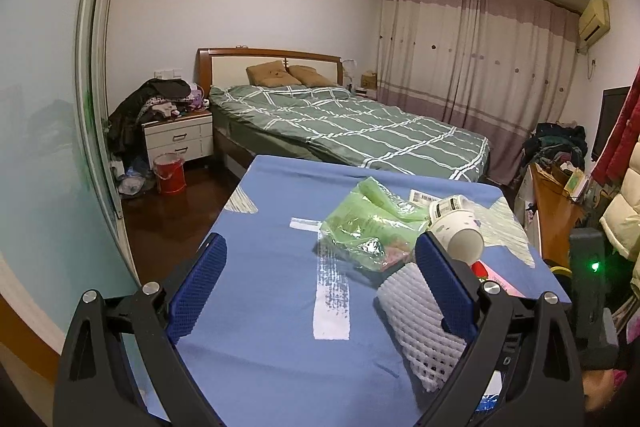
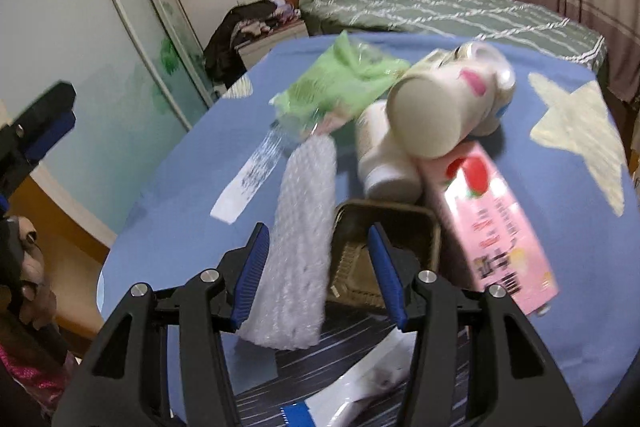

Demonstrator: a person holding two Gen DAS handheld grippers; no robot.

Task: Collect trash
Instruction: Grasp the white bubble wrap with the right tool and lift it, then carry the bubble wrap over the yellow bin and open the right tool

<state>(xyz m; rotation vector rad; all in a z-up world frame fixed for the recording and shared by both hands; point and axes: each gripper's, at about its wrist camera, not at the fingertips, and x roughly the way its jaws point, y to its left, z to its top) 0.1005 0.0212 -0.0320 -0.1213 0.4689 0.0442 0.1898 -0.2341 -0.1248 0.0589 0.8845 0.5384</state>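
The right tongs hang released, tips over the white foam net and brown tray on the blue tabletop. The left tongs gape over bare cloth. Only the right view shows the pink carton.
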